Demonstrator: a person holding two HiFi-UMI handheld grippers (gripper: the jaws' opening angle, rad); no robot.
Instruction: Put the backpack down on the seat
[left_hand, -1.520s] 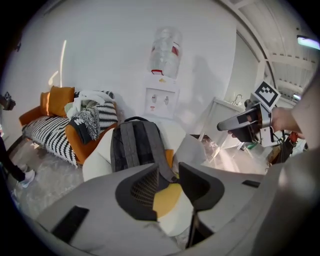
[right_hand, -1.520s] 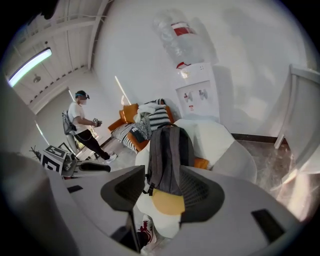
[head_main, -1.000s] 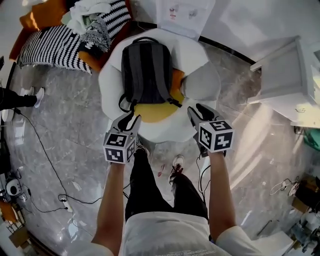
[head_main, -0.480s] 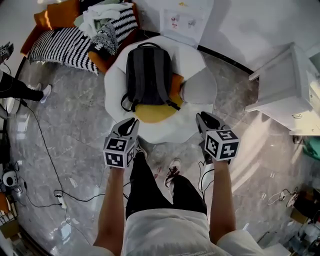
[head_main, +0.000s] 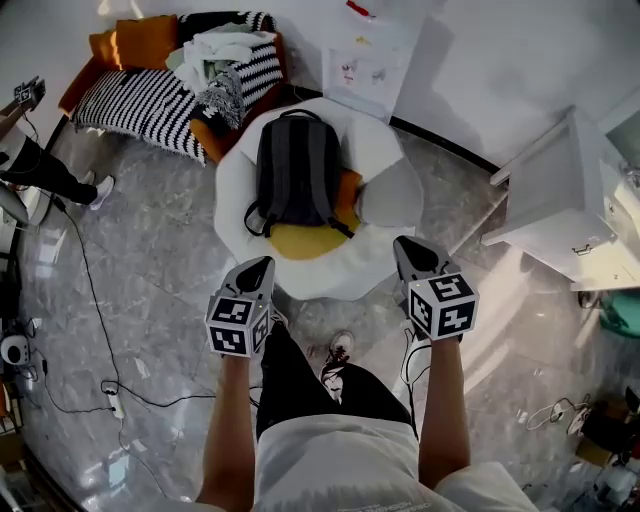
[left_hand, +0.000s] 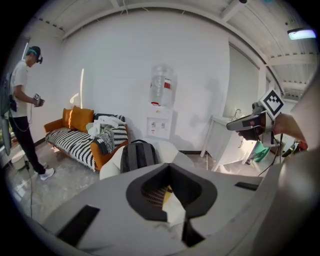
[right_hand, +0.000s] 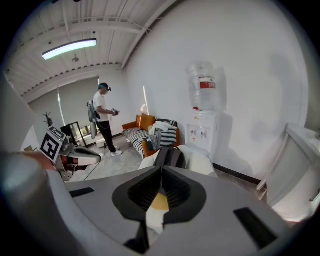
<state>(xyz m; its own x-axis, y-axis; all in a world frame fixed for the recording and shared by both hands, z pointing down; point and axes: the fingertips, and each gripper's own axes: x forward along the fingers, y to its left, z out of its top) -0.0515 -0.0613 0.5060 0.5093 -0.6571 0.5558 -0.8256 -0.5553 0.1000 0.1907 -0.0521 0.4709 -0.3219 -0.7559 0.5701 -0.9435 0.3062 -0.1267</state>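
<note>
Task looks done: backpack (head_main: 297, 170) leans on seat (head_main: 330, 278) back, self-supported. Left tool (head_main: 255, 270), right tool (head_main: 410, 252) just pressed together, empty, clear of it.

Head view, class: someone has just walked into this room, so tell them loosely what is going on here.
The dark grey backpack already sits on the white armchair, its base on the yellow cushion. The person's left gripper and right gripper hang in front of the chair, clear of the backpack. Their jaws have just been closing and are now shut, with nothing between them.
</note>
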